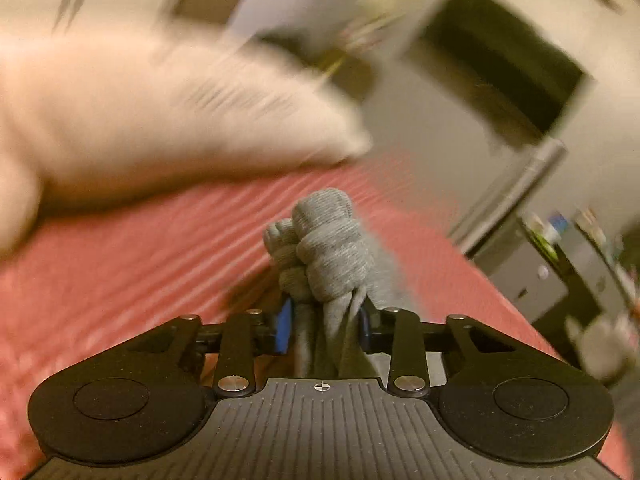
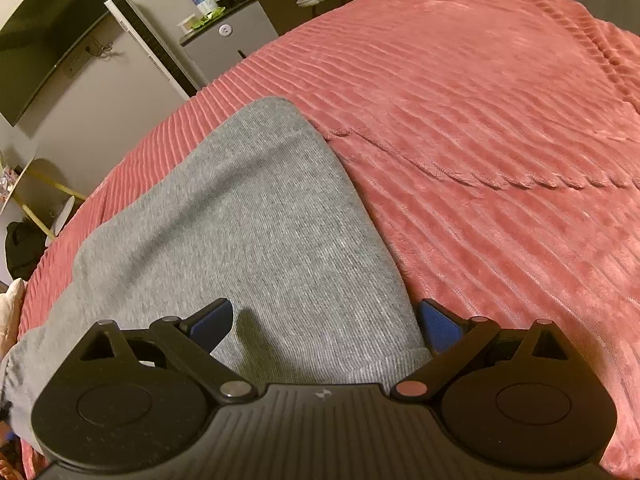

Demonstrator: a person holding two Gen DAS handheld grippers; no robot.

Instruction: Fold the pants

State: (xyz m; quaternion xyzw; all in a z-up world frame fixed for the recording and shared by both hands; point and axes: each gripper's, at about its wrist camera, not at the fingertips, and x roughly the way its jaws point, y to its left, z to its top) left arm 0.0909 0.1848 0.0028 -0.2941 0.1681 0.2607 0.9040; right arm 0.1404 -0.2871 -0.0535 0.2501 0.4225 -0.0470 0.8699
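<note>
Take the ribbed coral-pink bedspread [image 2: 500,128] as your reference throughout. On your left, your left gripper [image 1: 324,326] is clenched on a bunched wad of the soft grey knit pants [image 1: 326,256]; the cloth is squeezed between the blue pads [image 1: 283,330] and bulges out in thick folds just past the fingertips, held a little above the bedspread. That view is smeared with motion, and the pale shape [image 1: 160,112] lying on the bedspread off to the left looks like a pillow, though you cannot be sure of it. To fold well from here, I judge you should carry that gathered end low and evenly over the bedspread, so the fabric trails flat instead of twisting. Moving right, most of the pants lie spread out on the bedspread, one smooth grey panel [image 2: 248,216] tapering away from you. Your right gripper [image 2: 324,324] hangs just over the near end of that panel with its jaws spread wide, gripping nothing, the right-hand pad at the cloth's edge. It would likely help to pin or pinch that near hem first, so the panel stays put while the left end comes across.
</note>
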